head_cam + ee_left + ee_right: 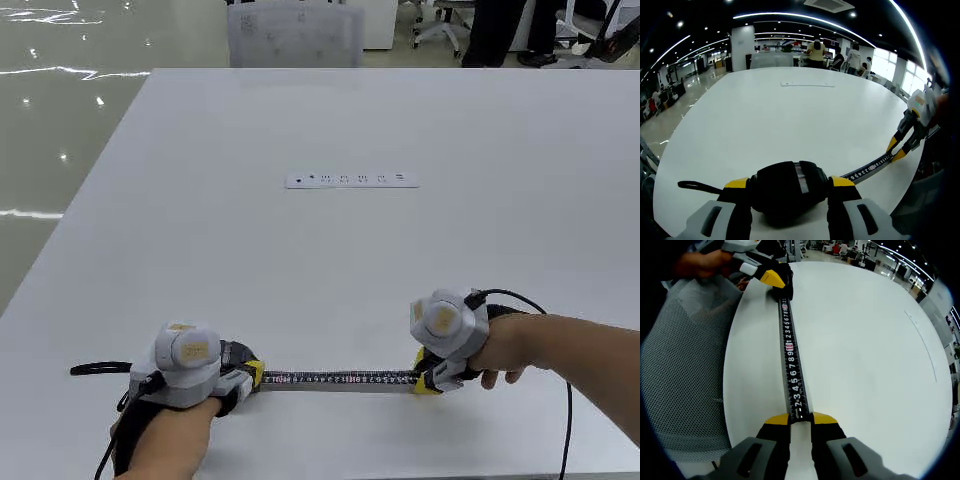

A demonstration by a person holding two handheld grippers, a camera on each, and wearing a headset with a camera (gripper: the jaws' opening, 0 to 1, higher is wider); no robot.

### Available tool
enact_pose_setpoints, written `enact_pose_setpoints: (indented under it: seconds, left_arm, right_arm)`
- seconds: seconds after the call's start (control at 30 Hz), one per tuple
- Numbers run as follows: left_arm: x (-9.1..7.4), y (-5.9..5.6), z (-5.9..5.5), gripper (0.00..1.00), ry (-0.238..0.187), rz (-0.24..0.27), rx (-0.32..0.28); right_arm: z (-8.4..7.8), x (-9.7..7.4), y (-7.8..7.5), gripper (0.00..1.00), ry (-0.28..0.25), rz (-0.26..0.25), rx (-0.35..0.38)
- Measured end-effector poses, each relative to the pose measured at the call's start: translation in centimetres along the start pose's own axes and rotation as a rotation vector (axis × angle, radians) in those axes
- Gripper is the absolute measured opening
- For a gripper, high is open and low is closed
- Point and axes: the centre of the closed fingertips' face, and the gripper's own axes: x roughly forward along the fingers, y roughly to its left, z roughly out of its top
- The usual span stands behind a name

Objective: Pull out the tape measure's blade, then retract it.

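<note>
At the left of the white workbench point(350, 260), a black wrist strap point(100, 368) lay just beside the tape measure's case point(787, 192). The case sat near the bench's front edge, clamped by the left gripper point(250, 378). Its yellow-tipped jaws were parted as wide as the case and pressed against both its sides. From there the numbered blade point(340, 379) ran flat along the bench to the right gripper point(800, 416), whose jaws were almost closed, pinching the blade's end.

The likely danger lay at that thin end. If the right jaws slackened, the blade could whip back into the case unchecked. A sideways twist could also kink it, and a loose left hold would let the case skid toward the pull.

Beyond, a socket strip point(351, 181) sat flush at mid-table, well apart from the work — nothing stood in the blade's line. A grey chair point(295, 35) stood at the far end, and a mesh chair back point(685, 365) beside the near edge.
</note>
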Motion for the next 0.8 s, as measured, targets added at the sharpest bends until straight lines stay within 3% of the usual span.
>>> enact_pose_setpoints:
  seconds: [0.27, 0.8]
  left_arm:
    - [-0.2, 0.0, 0.08, 0.57, 0.001, -0.033, -0.027]
    - [-0.27, -0.14, -0.11, 0.56, 0.01, -0.053, -0.023]
  right_arm:
    - [0.28, -0.04, 0.17, 0.14, -0.019, -0.002, -0.035]
    - [0.93, 0.17, 0.1, 0.13, -0.034, 0.004, -0.011]
